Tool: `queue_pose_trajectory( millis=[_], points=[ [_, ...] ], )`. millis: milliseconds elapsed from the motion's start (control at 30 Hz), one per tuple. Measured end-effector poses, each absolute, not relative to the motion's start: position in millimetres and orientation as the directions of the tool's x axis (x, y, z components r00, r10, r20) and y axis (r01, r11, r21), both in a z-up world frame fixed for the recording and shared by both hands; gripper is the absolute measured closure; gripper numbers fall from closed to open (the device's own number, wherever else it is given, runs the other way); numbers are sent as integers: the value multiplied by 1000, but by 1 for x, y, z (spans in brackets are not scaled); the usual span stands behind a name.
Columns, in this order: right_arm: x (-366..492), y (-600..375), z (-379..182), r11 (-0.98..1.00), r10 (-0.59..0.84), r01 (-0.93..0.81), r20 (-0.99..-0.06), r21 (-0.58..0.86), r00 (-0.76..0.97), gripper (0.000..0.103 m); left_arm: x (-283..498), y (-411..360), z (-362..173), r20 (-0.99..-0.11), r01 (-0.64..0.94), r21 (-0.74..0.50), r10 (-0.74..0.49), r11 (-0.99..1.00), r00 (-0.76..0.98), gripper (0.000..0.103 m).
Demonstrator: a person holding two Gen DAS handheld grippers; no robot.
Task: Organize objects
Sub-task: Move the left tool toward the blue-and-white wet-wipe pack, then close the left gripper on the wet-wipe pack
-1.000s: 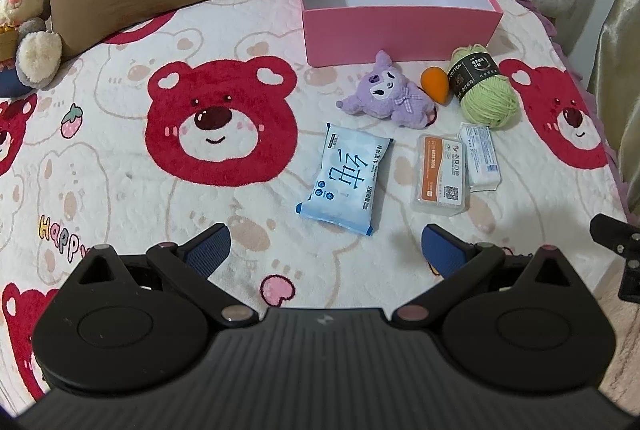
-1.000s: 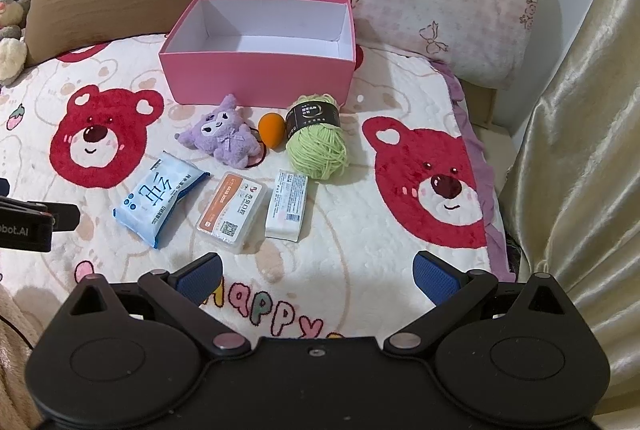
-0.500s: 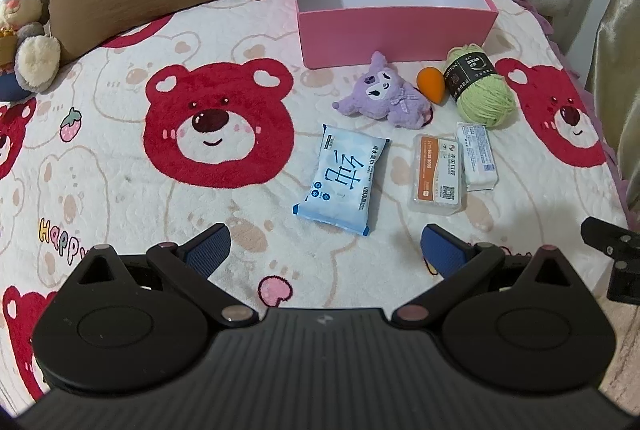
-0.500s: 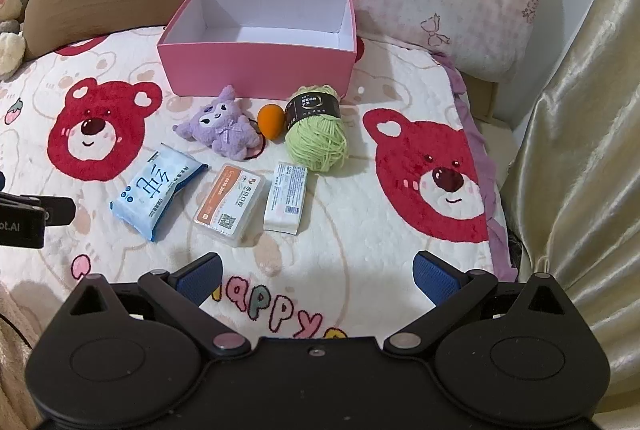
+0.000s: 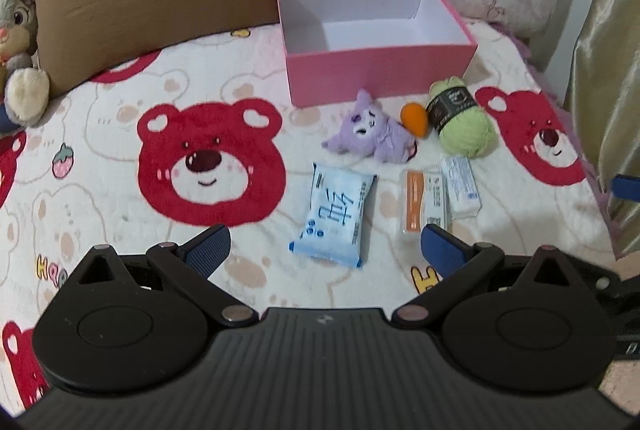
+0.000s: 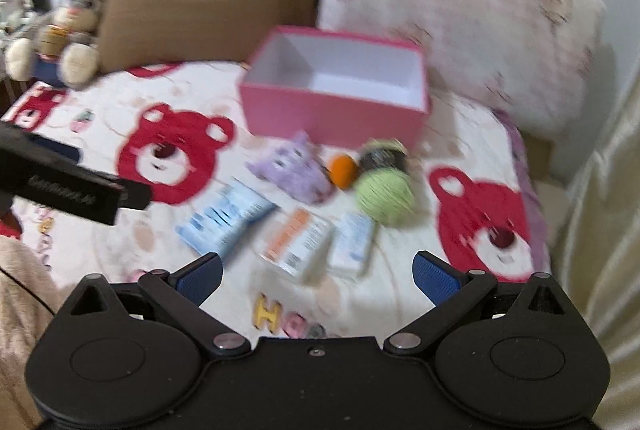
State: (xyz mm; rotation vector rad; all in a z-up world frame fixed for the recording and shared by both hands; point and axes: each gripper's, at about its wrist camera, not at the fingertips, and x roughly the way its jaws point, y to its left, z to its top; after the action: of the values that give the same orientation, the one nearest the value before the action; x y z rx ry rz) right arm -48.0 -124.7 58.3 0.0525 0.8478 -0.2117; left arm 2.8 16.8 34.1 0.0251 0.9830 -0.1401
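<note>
Pink box (image 5: pixel 376 70) sits open and empty at the far side of the bear-print blanket (image 5: pixel 120 118), in front of the pillows; nothing is in it yet, so sorting hasn't begun. Just in front of it lie the purple plush (image 5: pixel 372 134), orange ball (image 5: pixel 415 117) and green yarn (image 5: pixel 464 124); nearer the cams are the blue tissue pack (image 5: pixel 334 216), orange-label case (image 5: pixel 424 204) and small white pack (image 5: pixel 461 187). Vs a sec ago both views have pushed in toward the row; the right wrist view is now motion-blurred, so that hand is prob moving fast. Left gripper (image 5: pixel 324 250) is wide open and holds nothing, w/ the tissue pack between its fingers' line. Right gripper (image 6: pixel 316 270) is likewise spread wide and empty, above the case and white pack. Looks like approach for a 1st pick.
</note>
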Motion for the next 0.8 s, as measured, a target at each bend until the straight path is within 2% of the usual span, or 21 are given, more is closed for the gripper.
queue_pose_trajectory(
  millis=[133, 267, 333, 567, 700, 800],
  points=[
    [-36, -127, 58, 984, -29, 145, -713, 103, 700, 1, 11, 21, 35, -816, 162, 10, -86, 987, 571, 0],
    [-37, -137, 43, 951, 48, 153, -615, 270, 787, 1, 28, 27, 26, -808, 181, 20, -91, 983, 582, 0],
    [-26, -141, 32, 941, 75, 161, -649, 297, 757, 0, 38, 31, 21, -806, 198, 2, -116, 980, 580, 0],
    [7, -136, 5, 952, 57, 184, -731, 246, 680, 0, 75, 42, -7, -810, 220, -59, -176, 974, 560, 0],
    [32, -125, -10, 966, 68, 150, -762, 213, 643, 1, 86, 52, -28, -808, 208, -154, -244, 966, 536, 0],
    [48, -117, -24, 968, 57, 155, -776, 196, 628, 1, 90, 55, -43, -820, 203, -160, -245, 966, 518, 0]
  ],
)
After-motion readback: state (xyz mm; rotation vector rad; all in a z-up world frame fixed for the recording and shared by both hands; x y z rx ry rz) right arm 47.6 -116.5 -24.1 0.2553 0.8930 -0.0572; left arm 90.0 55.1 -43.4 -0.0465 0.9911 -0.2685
